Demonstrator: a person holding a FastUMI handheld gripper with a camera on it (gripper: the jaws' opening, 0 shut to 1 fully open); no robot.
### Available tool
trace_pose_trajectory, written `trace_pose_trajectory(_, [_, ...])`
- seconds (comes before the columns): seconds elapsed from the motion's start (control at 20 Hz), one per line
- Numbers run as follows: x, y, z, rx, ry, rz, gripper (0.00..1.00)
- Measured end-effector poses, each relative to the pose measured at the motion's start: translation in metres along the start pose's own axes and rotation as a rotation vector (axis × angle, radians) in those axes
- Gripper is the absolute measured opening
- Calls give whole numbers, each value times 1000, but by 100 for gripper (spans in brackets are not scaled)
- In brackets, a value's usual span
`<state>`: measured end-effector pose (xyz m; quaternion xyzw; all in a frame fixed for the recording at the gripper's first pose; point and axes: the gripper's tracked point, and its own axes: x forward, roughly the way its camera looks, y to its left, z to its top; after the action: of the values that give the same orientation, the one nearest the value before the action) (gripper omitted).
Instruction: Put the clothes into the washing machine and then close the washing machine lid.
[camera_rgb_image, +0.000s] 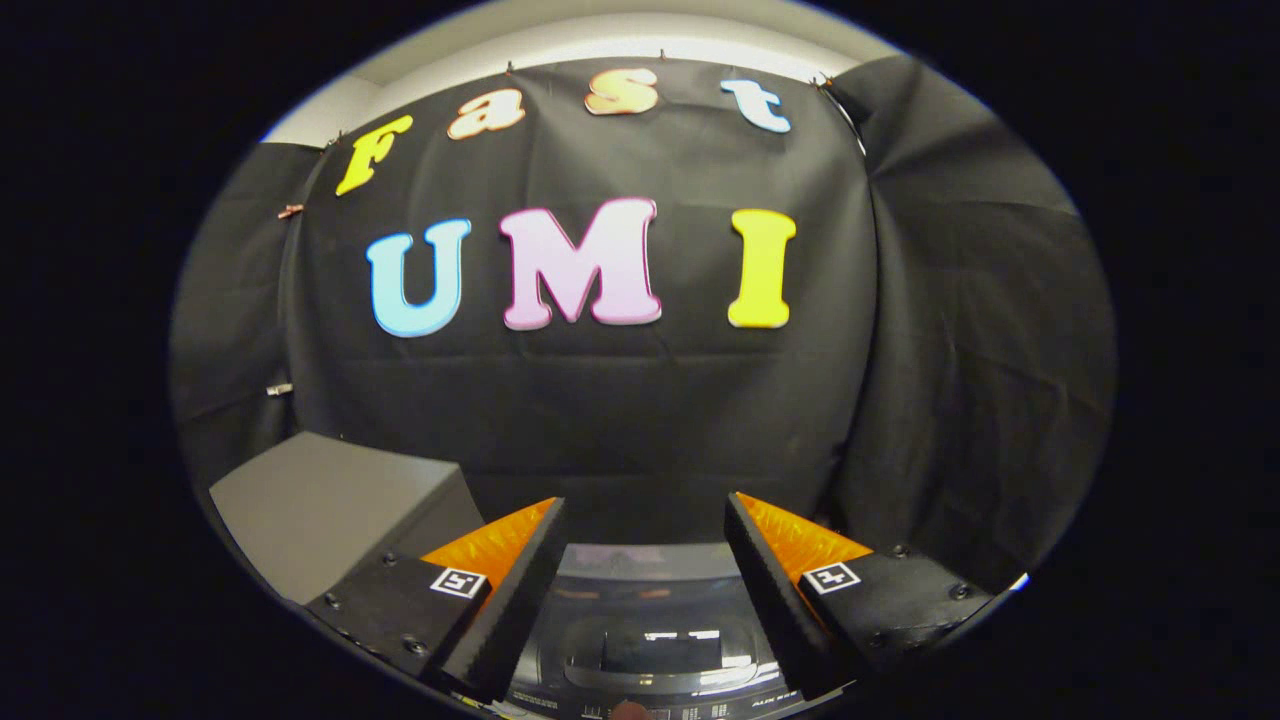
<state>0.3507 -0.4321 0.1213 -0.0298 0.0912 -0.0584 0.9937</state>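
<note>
Between the two spread fingers of the tongs (645, 525), low down and close in, lies the washing machine (645, 650), seen from above: its dark glossy lid reflects lights, and a strip of small markings runs along the near edge. The tongs are released, fingers well apart with nothing between them, hanging above the machine without touching it. A small rounded fingertip-like shape (630, 711) shows at the machine's near edge, just below the gap between the fingers; what it is cannot be told for sure. To the left of the left finger stands a plain grey box (330, 505). Beyond the fingers hangs the black cloth wall (640, 430) of the booth.
</note>
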Motion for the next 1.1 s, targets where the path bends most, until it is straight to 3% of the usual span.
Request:
trace_pose_trajectory(0.45, [-53, 13, 102, 15, -254, 39, 99])
trace_pose_trajectory(1.1, [-79, 17, 127, 49, -313, 54, 98])
